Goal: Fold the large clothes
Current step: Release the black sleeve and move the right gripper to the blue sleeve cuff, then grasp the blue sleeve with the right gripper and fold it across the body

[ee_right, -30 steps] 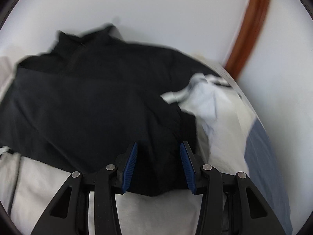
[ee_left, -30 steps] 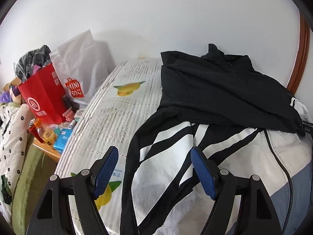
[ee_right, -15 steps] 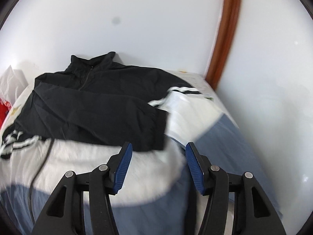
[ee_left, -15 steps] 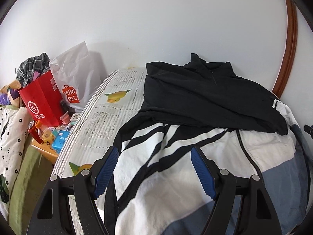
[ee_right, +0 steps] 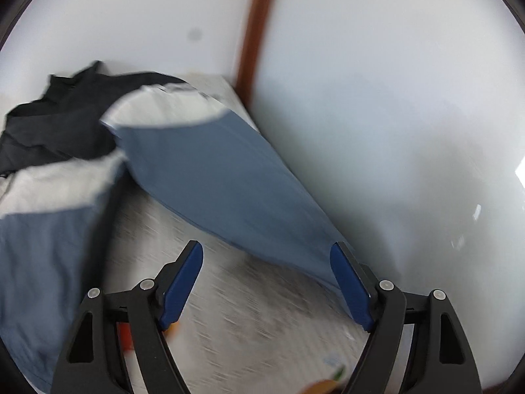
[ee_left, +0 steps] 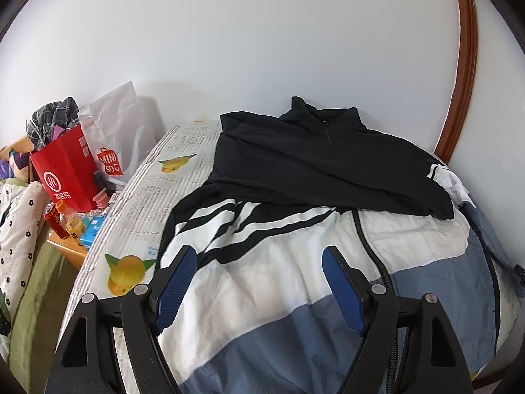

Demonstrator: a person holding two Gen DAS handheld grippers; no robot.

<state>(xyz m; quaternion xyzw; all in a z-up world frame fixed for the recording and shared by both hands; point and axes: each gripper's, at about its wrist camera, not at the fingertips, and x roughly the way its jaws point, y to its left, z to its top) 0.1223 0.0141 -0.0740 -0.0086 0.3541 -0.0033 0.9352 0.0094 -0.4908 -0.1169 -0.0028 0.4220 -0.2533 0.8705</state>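
A large jacket (ee_left: pixel 295 262), black at the top, white in the middle and blue at the hem, lies flat on the bed with a black sleeve (ee_left: pixel 328 177) folded across its chest. My left gripper (ee_left: pixel 257 252) hovers open over the white and blue front, holding nothing. In the right wrist view the jacket's other sleeve (ee_right: pixel 213 177), blue with a white upper part, lies stretched along the wall. My right gripper (ee_right: pixel 266 249) is over the sheet at that sleeve's lower end. Its jaws are opening and nothing is pinched between them.
The bed sheet (ee_left: pixel 144 203) has newsprint and fruit patterns. Left of the bed stand a red paper bag (ee_left: pixel 65 174), a white plastic bag (ee_left: pixel 118 131) and drink bottles (ee_left: pixel 62 220). A white wall (ee_right: pixel 393 131) and a brown wooden frame (ee_left: pixel 462 65) bound the far and right sides.
Both grippers drew back toward the hem. The right one swung right from the black cuff to the blue sleeve by the wall, and its jaws spread wider.
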